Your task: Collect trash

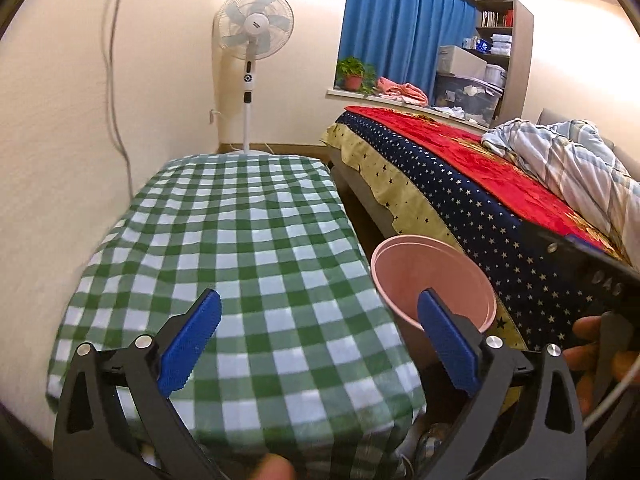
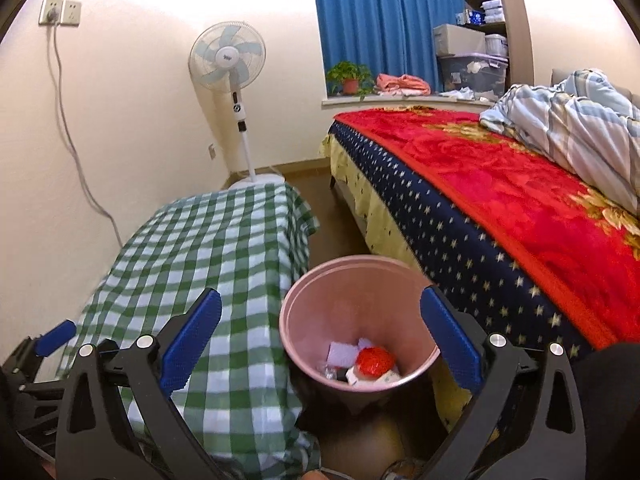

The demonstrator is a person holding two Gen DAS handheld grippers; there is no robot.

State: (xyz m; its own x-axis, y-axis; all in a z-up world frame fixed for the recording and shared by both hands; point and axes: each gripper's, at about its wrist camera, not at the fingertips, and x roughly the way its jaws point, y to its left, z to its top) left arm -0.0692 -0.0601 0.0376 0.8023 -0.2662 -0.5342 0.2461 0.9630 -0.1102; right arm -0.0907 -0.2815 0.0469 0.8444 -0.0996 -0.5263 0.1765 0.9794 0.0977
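Note:
A pink trash bin stands on the floor between the checked table and the bed. It holds a red crumpled wrapper, white paper scraps and other small trash. My right gripper is open and empty, above and in front of the bin. My left gripper is open and empty over the near part of the green-and-white checked tablecloth. The bin's rim shows at the right in the left wrist view. The left gripper's blue fingertip shows at the far left of the right wrist view.
A bed with a red blanket and striped duvet fills the right. A standing fan is by the back wall. A cable hangs from the wall socket. A plant sits on the windowsill.

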